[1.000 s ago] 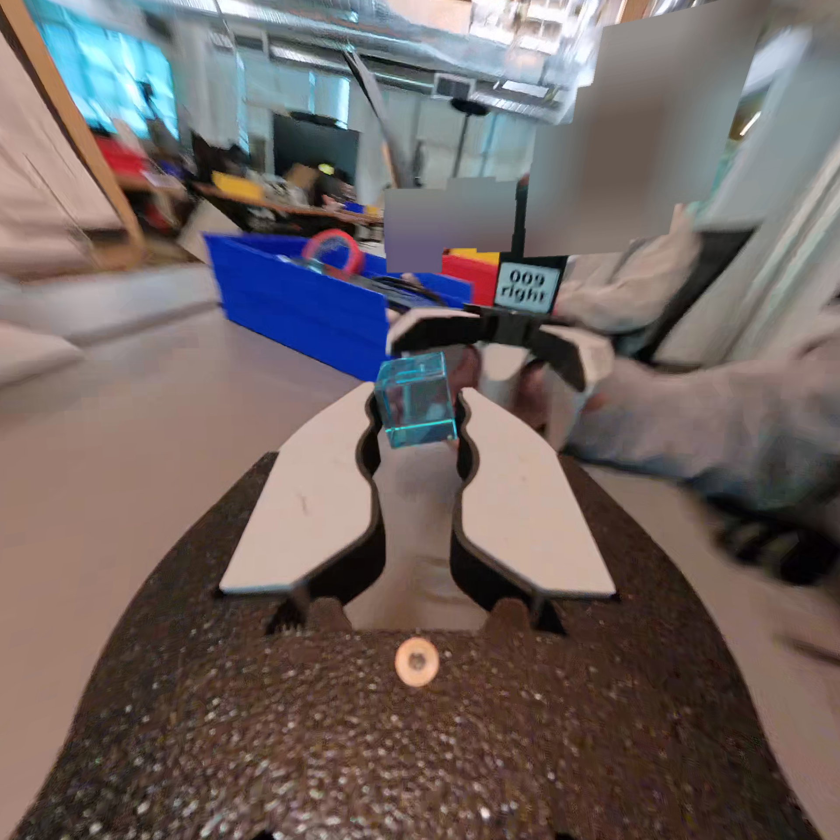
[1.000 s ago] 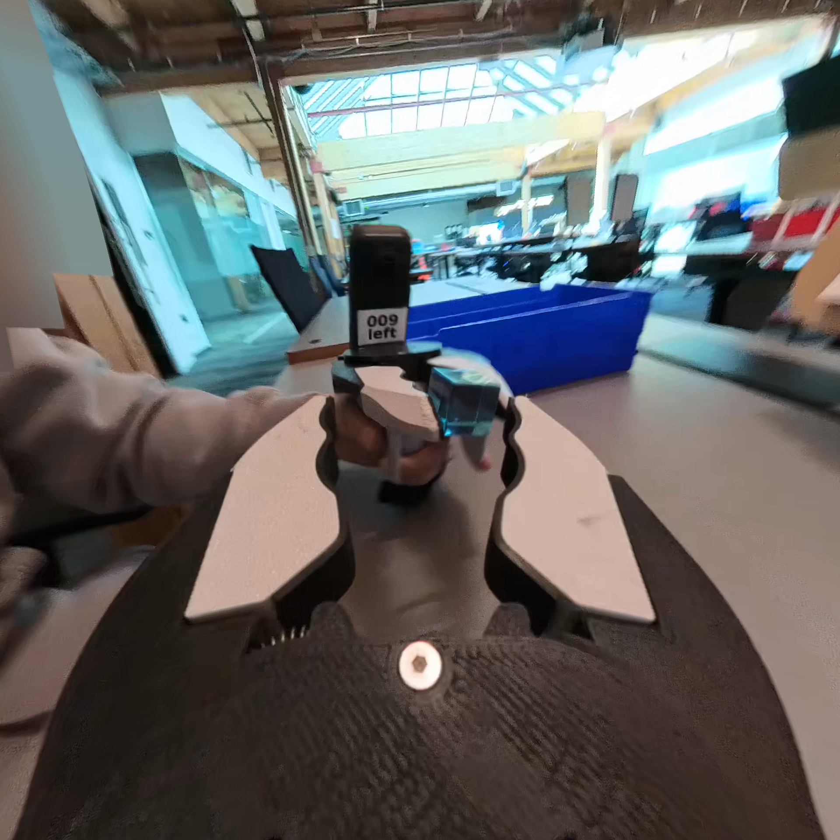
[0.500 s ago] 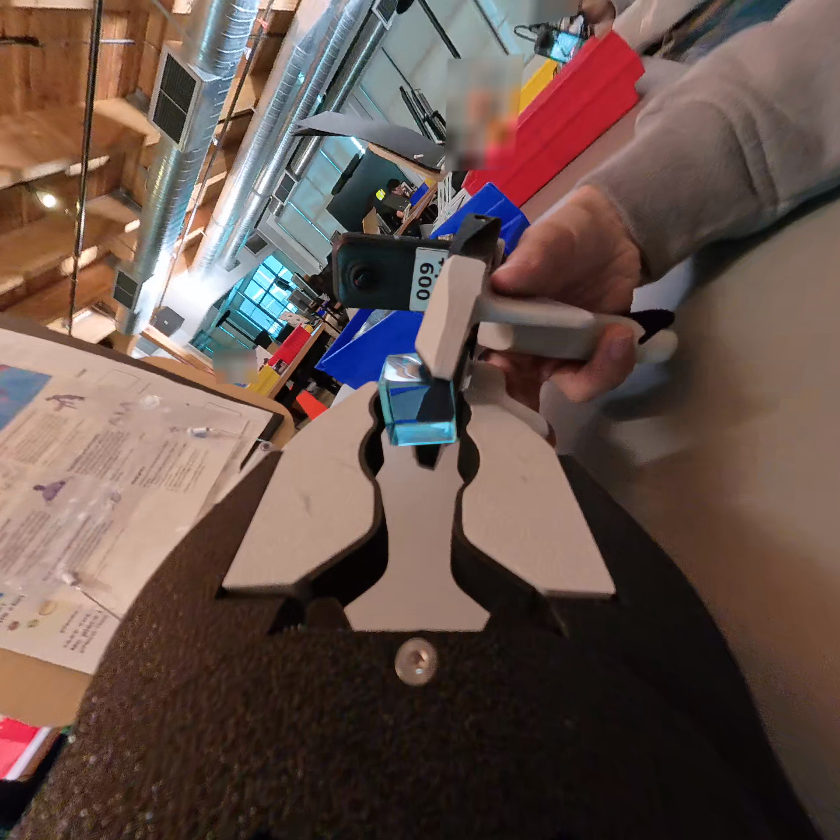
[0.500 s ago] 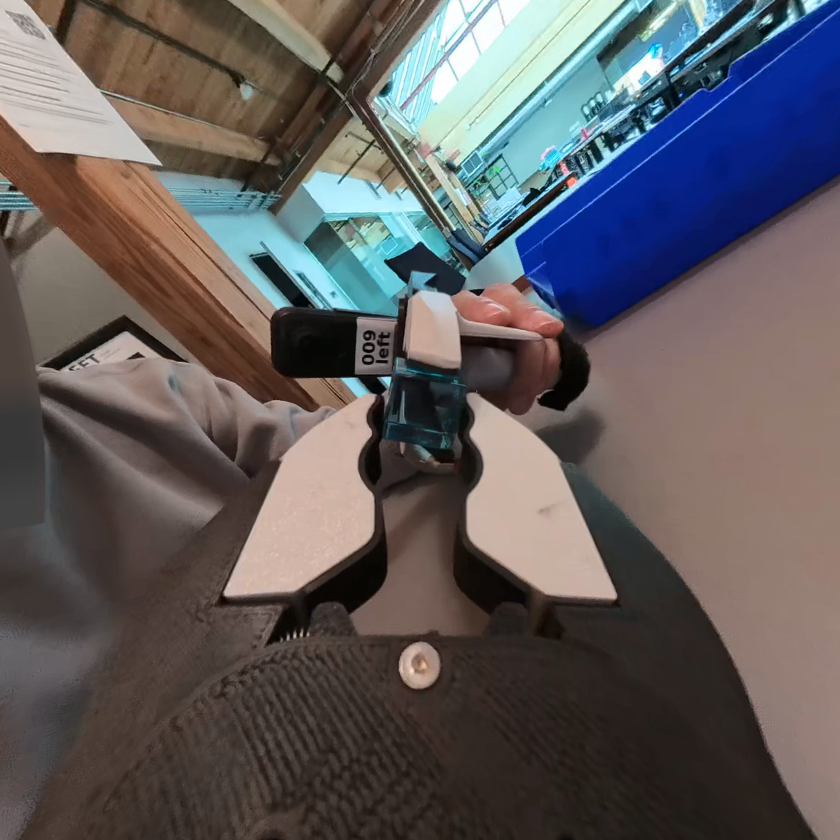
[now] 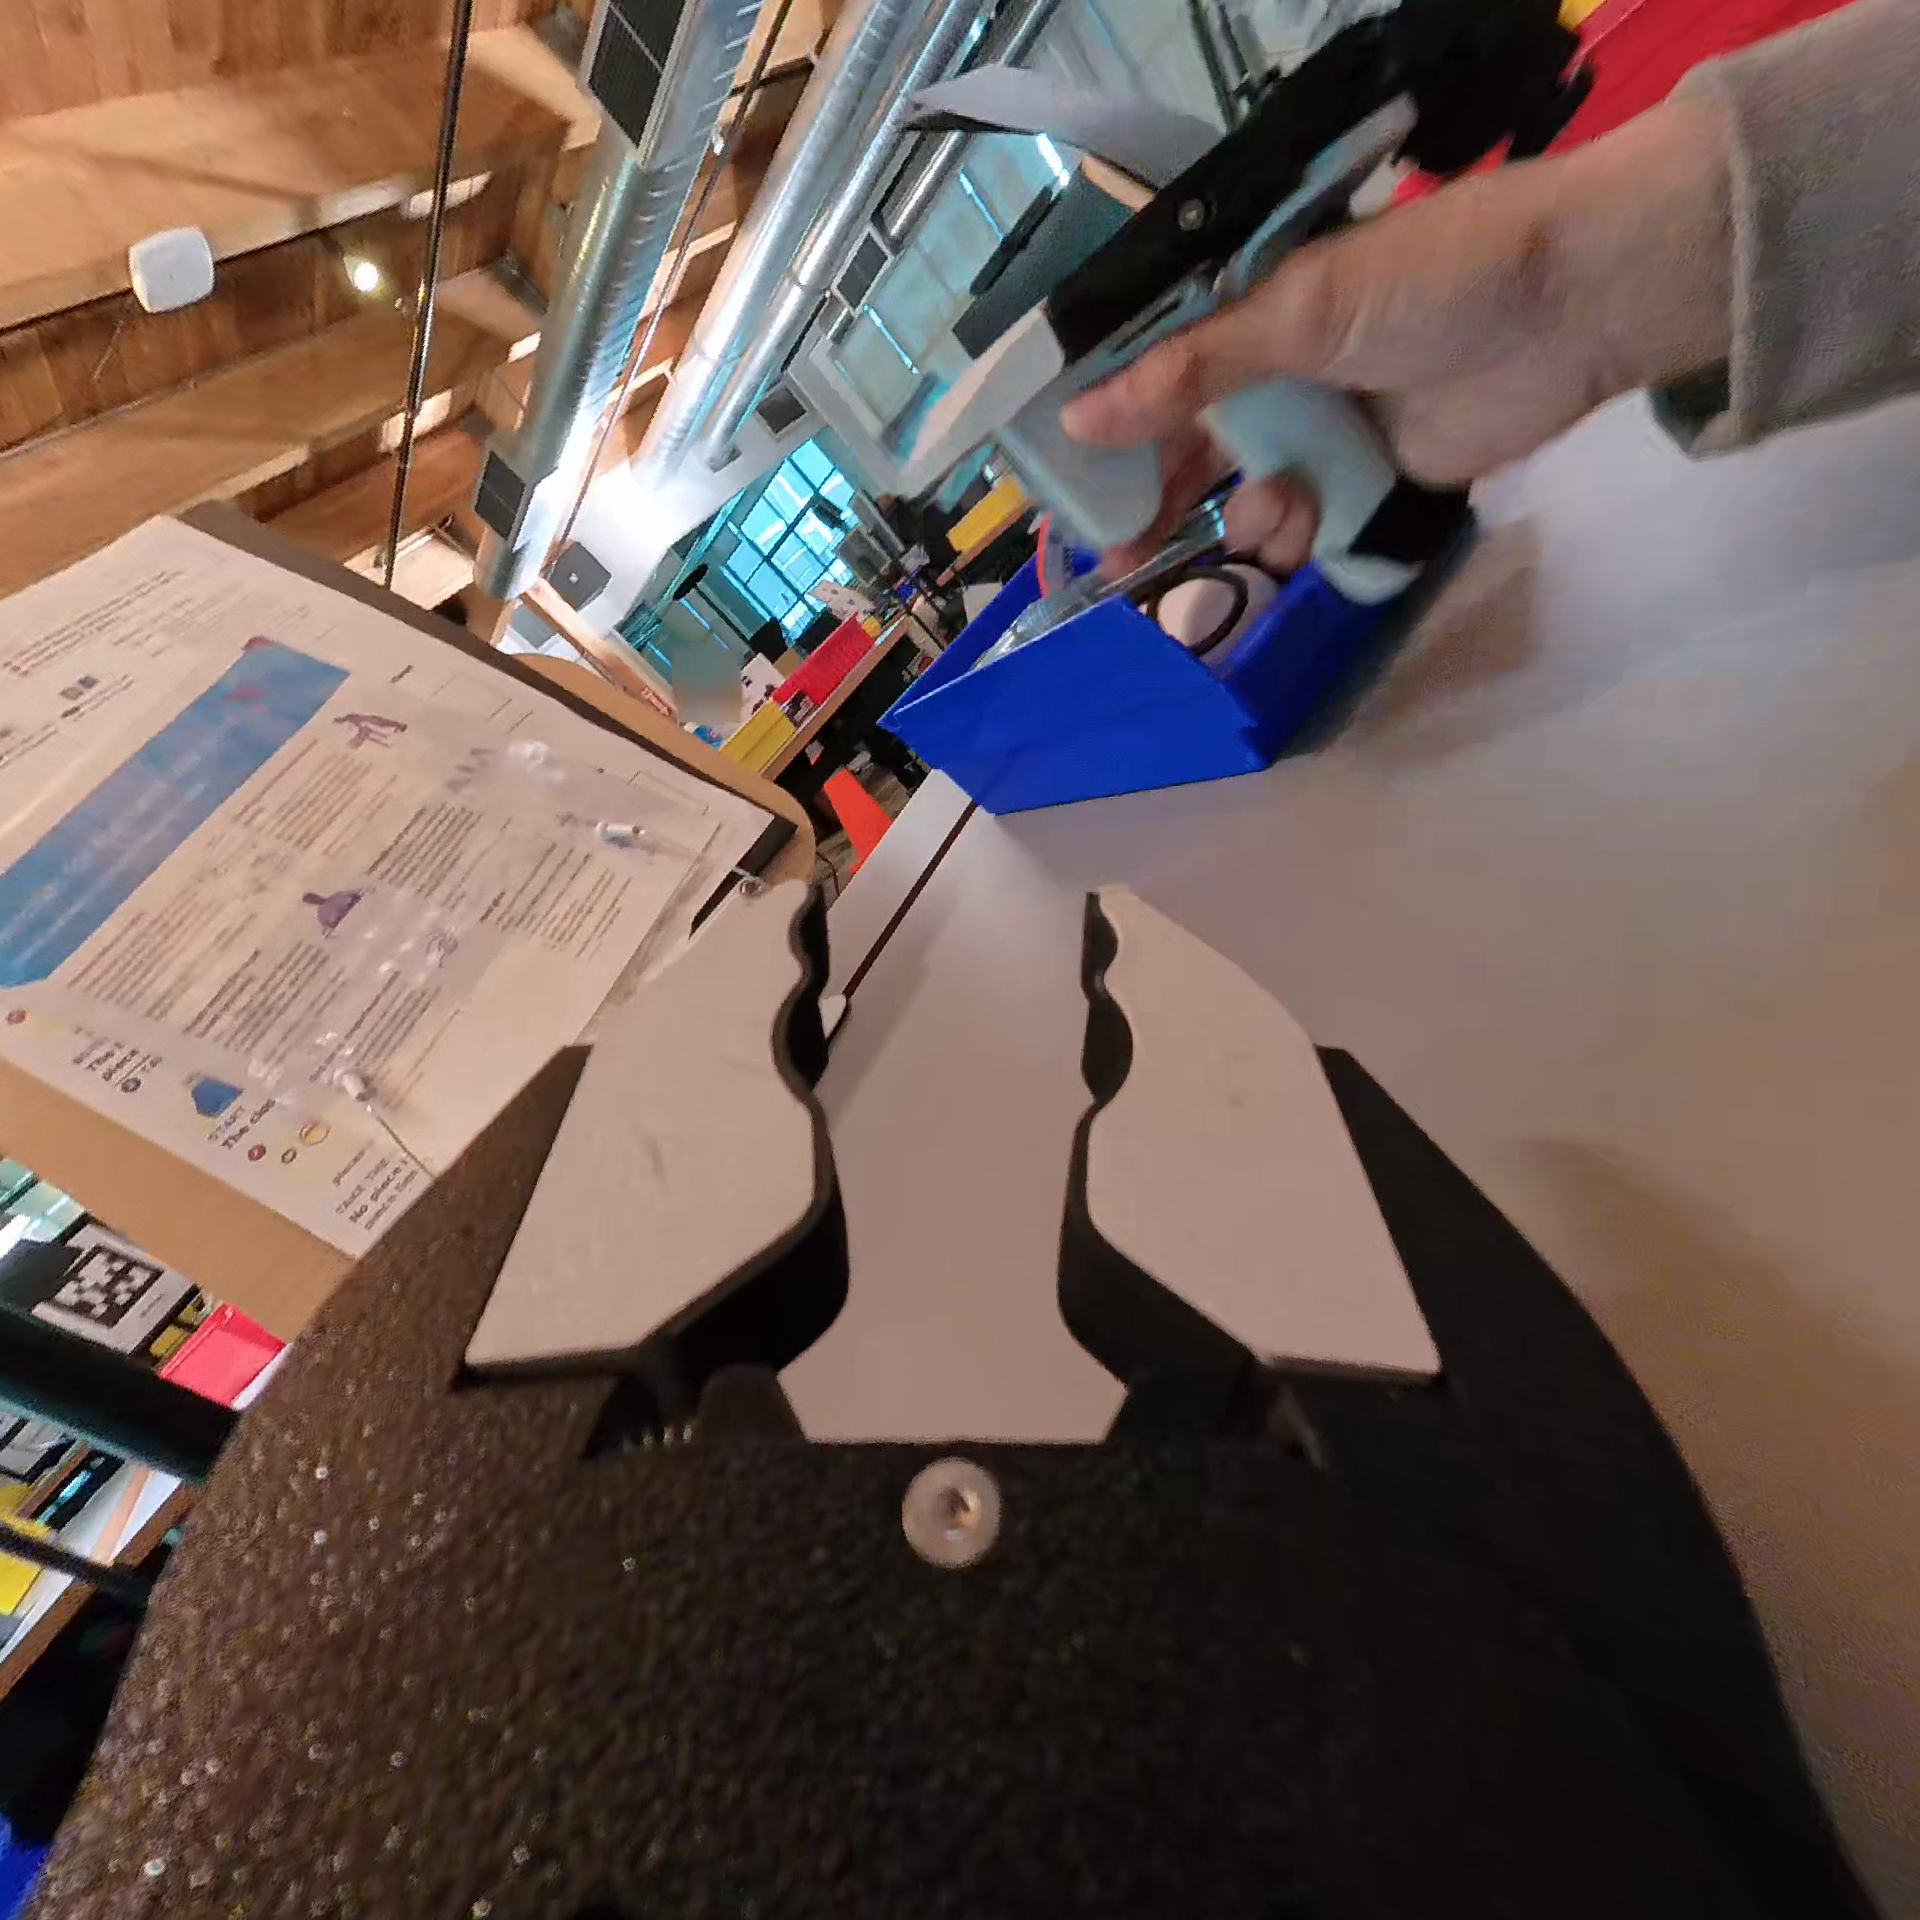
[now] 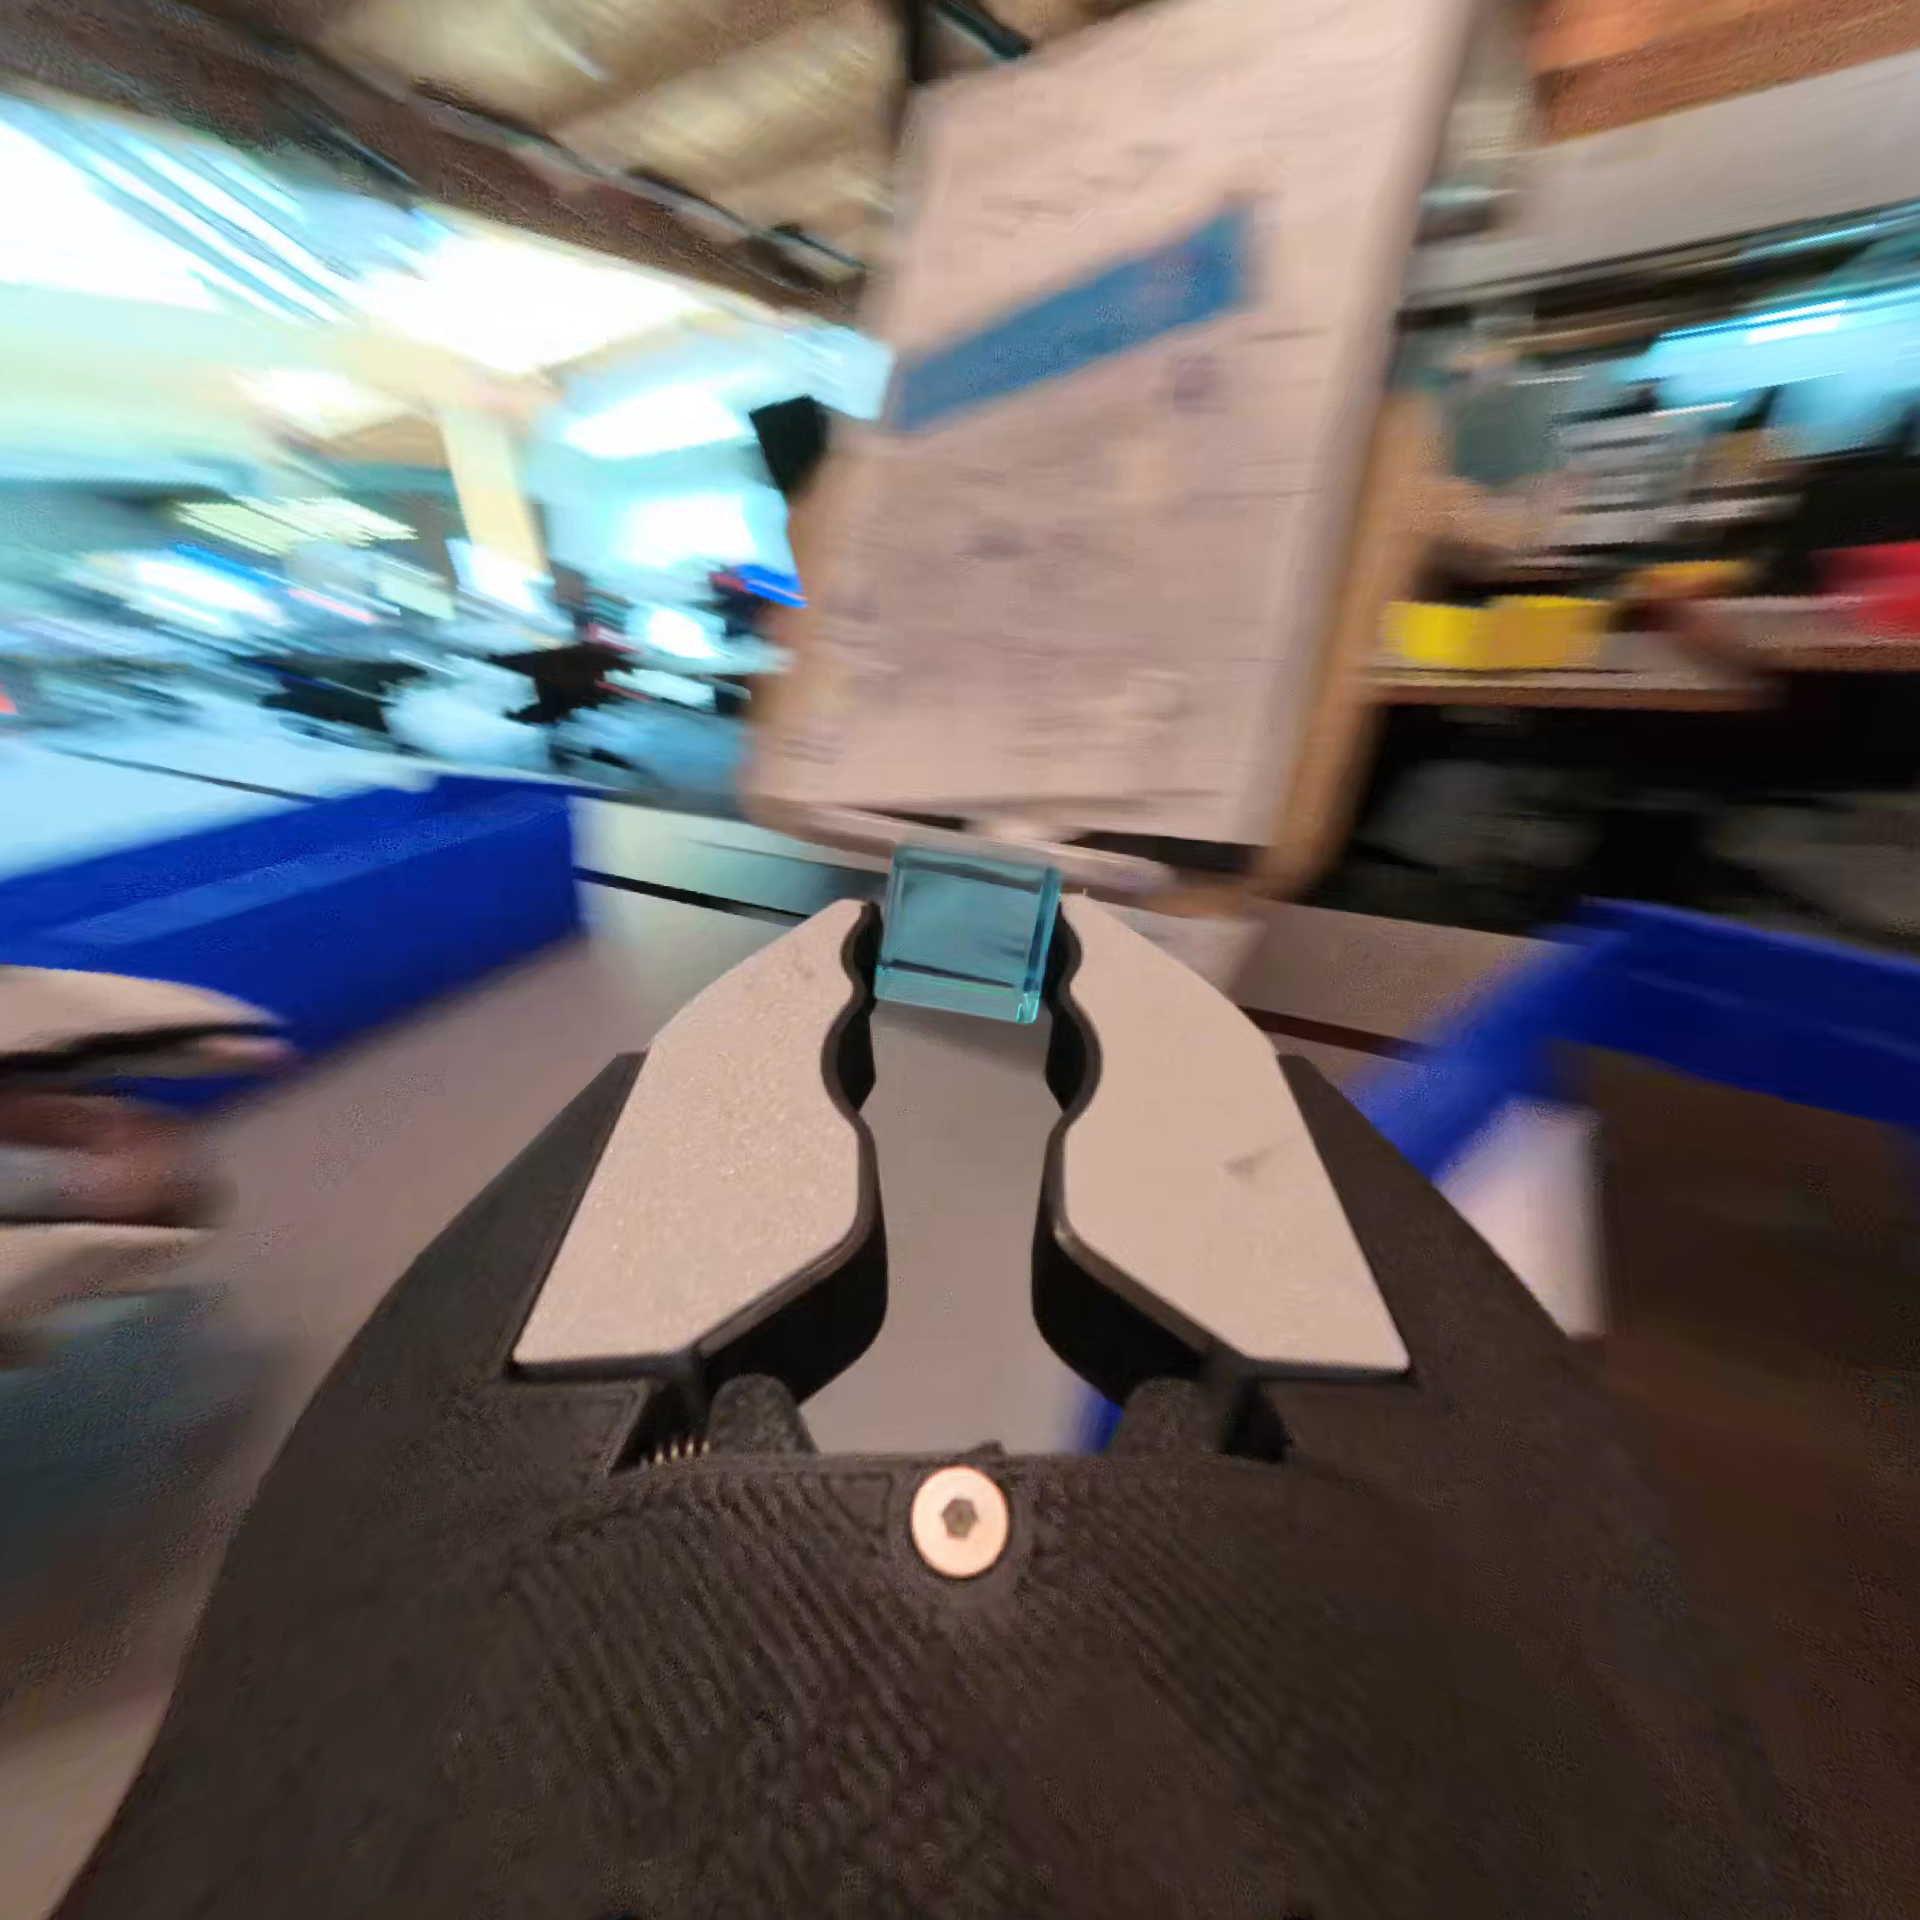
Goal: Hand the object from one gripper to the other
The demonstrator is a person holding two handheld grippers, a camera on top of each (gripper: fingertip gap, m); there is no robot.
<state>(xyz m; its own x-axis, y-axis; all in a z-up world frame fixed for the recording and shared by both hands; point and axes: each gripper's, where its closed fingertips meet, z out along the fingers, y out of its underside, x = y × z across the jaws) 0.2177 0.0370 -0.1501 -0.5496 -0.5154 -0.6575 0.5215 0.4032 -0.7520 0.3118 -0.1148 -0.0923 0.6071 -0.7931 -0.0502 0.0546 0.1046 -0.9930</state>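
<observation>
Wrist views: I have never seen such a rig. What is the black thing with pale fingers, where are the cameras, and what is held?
No robot here: a person carries a hand-held gripper in each hand, with a camera looking along its fingers. In the left wrist view, the left gripper is open and empty above a grey table; a blue bin stands on it. Farther off, a hand holds the other tool. In the blurred right wrist view, the right gripper pinches a clear blue cube at its fingertips.
</observation>
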